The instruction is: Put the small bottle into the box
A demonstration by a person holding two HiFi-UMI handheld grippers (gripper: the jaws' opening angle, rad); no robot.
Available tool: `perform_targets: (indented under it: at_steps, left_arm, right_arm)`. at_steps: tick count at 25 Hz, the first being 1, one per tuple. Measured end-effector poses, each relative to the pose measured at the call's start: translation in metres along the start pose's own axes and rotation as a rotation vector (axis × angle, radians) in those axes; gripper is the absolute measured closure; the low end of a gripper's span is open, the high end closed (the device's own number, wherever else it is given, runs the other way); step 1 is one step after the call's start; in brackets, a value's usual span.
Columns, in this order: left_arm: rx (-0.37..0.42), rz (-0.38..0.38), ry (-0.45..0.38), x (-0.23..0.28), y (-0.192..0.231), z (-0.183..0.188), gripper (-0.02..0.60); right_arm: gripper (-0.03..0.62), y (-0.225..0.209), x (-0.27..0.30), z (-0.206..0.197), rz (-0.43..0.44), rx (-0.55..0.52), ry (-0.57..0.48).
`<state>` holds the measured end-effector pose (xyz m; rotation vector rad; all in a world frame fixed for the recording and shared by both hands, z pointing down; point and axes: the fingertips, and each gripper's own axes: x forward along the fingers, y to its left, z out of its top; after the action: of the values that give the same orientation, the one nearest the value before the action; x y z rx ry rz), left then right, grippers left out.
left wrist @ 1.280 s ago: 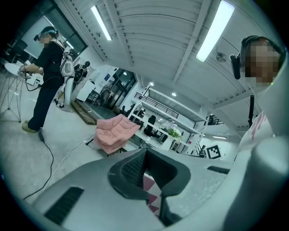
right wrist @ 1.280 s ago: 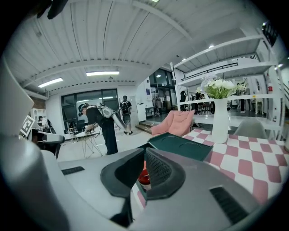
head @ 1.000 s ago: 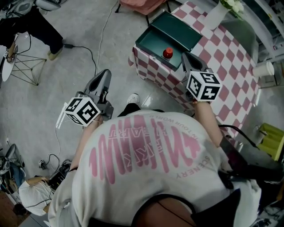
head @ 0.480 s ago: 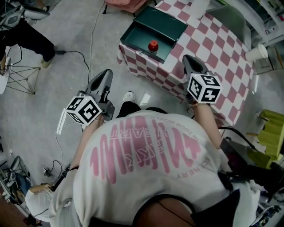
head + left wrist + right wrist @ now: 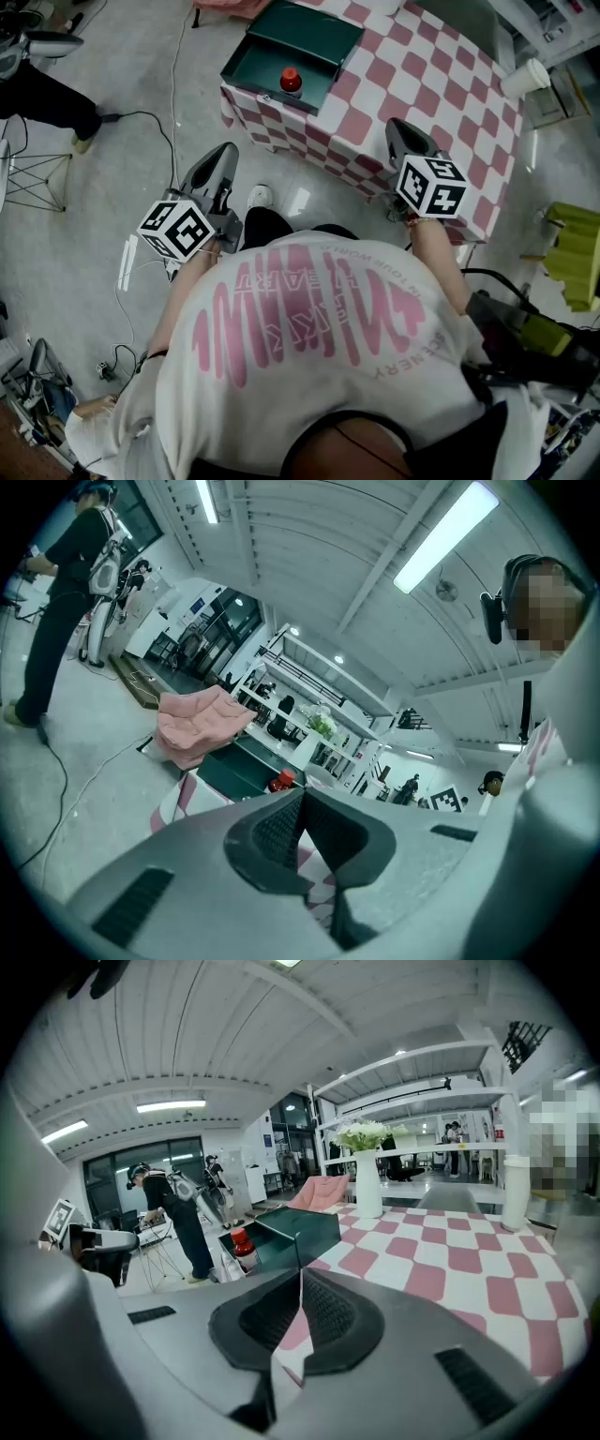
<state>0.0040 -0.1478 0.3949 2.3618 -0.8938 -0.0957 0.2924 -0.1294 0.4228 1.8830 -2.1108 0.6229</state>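
Since the small bottle [image 5: 291, 81] with its red cap already stands upright inside the open dark green box [image 5: 257, 69], the placing step reads as done; nothing visible is left but to stay clear of the table. The box sits at the far corner of the pink-and-white checkered table [image 5: 422, 84], well apart from both grippers. Left gripper [image 5: 223, 156]: held out over the grey floor, short of the table edge; its own view shows the pads pressed flat together with nothing between them, so clenched and empty. Right gripper [image 5: 403, 133]: over the near edge of the table; pads likewise closed on each other, carrying nothing, with the box and bottle visible well beyond the tips. Judgement: task complete as far as the frames show, bottle contained, neither tool in contact with it. Count: one small bottle, one box, two grippers, one table. Also on the table: one white vase with flowers [image 5: 367, 1185] and one white cup [image 5: 525, 77] near the far side. No second bottle seen in any view.
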Motion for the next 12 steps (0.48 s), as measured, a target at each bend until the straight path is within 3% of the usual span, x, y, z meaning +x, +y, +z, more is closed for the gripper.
perform_targets:
  at_steps: [12]
  left_arm:
    - [-0.018, -0.02, 0.016, 0.005, -0.015, -0.022, 0.574]
  right_arm:
    - [0.582, -0.014, -0.022, -0.022, -0.017, -0.017, 0.032]
